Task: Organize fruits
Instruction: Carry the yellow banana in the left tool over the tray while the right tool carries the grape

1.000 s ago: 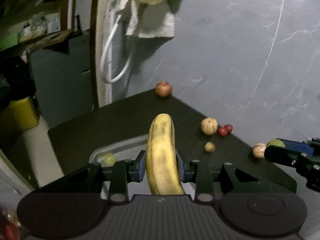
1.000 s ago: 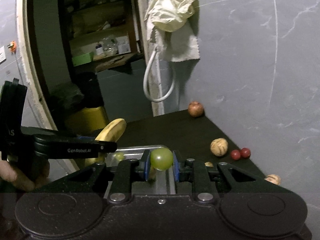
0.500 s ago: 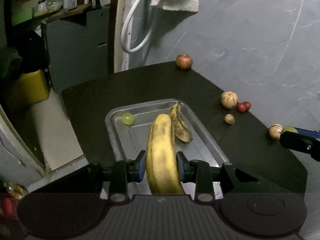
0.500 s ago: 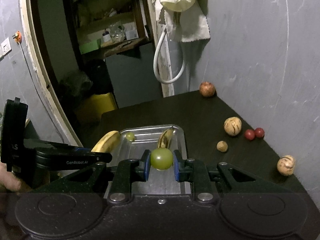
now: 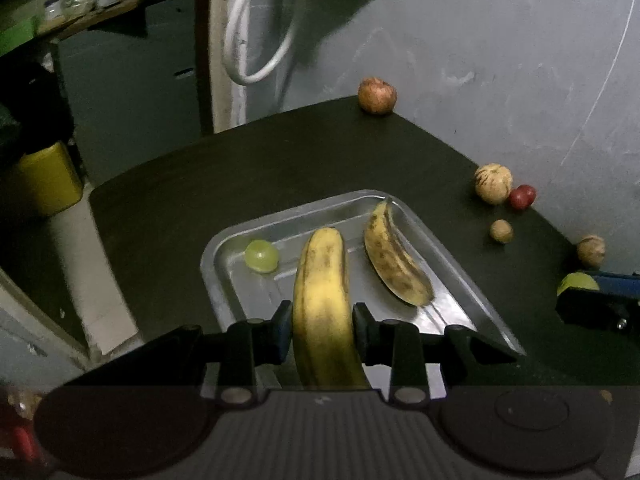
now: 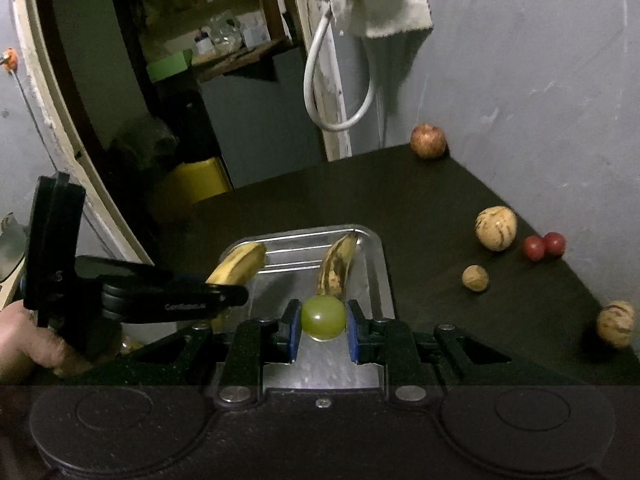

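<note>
My left gripper [image 5: 320,326] is shut on a yellow banana [image 5: 322,300], held lengthwise above the near part of a metal tray [image 5: 452,264]. Inside the tray lie a spotted banana [image 5: 394,264] and a green grape [image 5: 262,256]. My right gripper [image 6: 322,330] is shut on a second green grape [image 6: 323,317], hovering over the tray's [image 6: 380,276] near right side. In the right wrist view the left gripper [image 6: 224,294] with its banana [image 6: 240,264] reaches in from the left, a hand [image 6: 24,340] behind it. The spotted banana [image 6: 338,266] lies just beyond my grape.
On the dark table [image 5: 280,160], right of the tray, sit striped round fruits [image 5: 493,183], two small red fruits [image 5: 521,197], a small brown one [image 5: 501,231] and a reddish apple [image 5: 377,95] at the far corner by the grey wall. A yellow bin [image 5: 44,180] stands beyond the table's left edge.
Both grippers have come down and forward over the tray, each keeping its fruit. The tray and its contents now sit larger and closer in both views.
</note>
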A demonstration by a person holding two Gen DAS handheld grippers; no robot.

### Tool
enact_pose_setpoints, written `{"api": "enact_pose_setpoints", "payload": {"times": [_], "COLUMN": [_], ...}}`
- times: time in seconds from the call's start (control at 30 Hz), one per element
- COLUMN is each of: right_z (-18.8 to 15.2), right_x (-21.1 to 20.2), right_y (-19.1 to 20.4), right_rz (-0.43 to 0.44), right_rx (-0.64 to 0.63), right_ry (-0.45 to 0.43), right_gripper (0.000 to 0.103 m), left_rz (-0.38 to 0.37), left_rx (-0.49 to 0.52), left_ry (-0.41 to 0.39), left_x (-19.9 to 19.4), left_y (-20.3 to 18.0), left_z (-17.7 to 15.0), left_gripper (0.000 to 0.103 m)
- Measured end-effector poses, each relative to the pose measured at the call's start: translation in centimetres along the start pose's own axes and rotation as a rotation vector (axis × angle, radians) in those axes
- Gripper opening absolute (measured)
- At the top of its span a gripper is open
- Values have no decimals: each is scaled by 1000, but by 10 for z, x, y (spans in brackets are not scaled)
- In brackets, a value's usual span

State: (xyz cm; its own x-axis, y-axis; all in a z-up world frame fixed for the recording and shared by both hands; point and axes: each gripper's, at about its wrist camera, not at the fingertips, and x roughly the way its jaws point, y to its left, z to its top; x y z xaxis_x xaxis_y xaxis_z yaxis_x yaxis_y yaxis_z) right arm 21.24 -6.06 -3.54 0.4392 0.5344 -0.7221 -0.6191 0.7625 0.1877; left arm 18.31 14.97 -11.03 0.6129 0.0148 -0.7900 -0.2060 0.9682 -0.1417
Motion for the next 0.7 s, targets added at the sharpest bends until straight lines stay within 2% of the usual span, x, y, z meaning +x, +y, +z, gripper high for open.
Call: {"api": "enact_pose_setpoints", "payload": {"times": [0.3, 0.7], "right_z": [5, -9], "right_x": [55, 93], "right_y": [1, 11], "right_rz": [-17, 1], "right_rx": [35, 37], "right_ry": [71, 148], "right_gripper": [24, 24], "left_rz": [-44, -102], "left_rx": [134, 173], "left_ry": [39, 45], "left_x": [46, 59], "left_y": [11, 22], "left_z": [15, 22], "left_gripper": [34, 34]}}
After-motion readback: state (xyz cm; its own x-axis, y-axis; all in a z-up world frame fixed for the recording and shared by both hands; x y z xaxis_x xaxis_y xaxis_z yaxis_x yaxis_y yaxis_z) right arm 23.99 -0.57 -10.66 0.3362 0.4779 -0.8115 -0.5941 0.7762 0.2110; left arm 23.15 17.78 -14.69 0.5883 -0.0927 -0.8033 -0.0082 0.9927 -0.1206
